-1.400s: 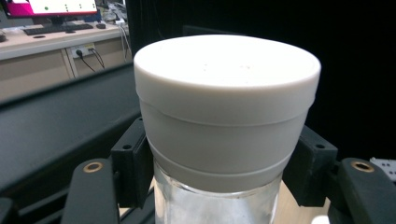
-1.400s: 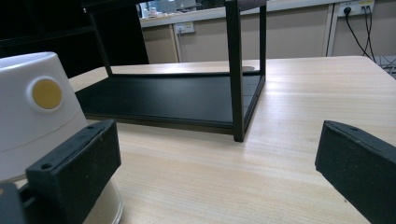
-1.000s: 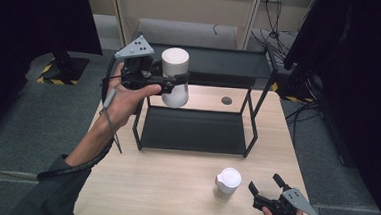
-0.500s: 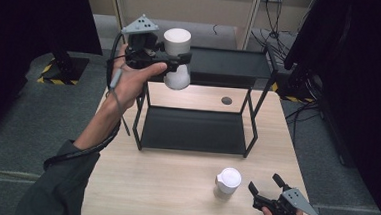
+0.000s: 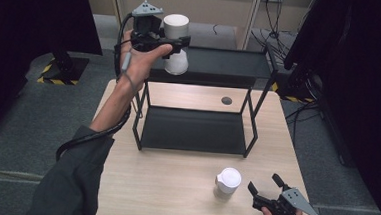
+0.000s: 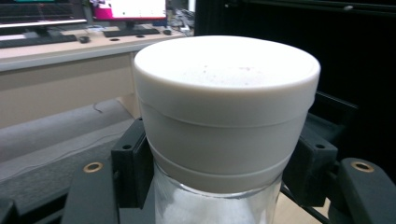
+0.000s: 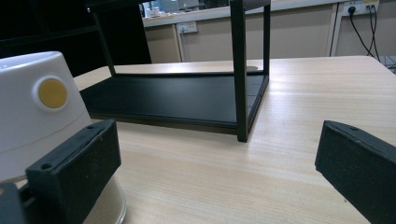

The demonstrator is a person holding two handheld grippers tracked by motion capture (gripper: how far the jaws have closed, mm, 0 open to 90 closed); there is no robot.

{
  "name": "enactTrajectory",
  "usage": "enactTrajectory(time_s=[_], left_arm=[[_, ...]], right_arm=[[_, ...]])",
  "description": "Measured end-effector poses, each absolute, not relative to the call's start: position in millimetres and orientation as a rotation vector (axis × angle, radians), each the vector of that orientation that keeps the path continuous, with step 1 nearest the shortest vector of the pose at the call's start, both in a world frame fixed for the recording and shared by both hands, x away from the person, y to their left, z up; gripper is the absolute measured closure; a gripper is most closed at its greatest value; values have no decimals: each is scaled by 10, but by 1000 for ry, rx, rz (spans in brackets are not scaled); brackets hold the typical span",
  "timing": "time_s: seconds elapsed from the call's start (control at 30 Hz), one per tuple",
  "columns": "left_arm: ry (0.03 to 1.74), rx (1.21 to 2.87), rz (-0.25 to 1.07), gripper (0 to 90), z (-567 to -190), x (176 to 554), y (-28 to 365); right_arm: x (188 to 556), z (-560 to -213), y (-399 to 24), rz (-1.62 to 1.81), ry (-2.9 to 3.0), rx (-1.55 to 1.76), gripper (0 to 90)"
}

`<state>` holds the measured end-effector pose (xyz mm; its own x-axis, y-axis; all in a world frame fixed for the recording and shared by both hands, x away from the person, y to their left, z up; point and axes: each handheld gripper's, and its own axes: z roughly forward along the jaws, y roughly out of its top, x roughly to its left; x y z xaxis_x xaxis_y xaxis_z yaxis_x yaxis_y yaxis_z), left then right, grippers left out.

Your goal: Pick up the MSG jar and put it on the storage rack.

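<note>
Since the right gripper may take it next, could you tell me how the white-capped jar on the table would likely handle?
The jar looks rigid, so a firm squeeze should suit. Its smooth, round sides may slip between pads. Standing upright on the flat table, it could tip if nudged high.

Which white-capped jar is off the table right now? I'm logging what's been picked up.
The jar clamped in the left gripper, raised above the black shelf. The other jar stands on the table.

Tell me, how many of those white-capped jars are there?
2. One white-capped jar is held up by the left gripper above the black shelf rack's top level. The other jar stands on the table near the right gripper.
</note>
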<state>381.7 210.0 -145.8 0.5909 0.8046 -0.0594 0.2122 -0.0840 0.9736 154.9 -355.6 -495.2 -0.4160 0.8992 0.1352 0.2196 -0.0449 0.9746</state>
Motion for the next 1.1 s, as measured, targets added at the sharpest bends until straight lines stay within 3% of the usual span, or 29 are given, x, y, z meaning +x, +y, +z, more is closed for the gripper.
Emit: enactTrajectory(time_s=[1.1], left_arm=[[972, 1579, 767, 350, -1626, 4117, 1781]], right_arm=[[1561, -4953, -3551, 1513, 1664, 1187, 4]])
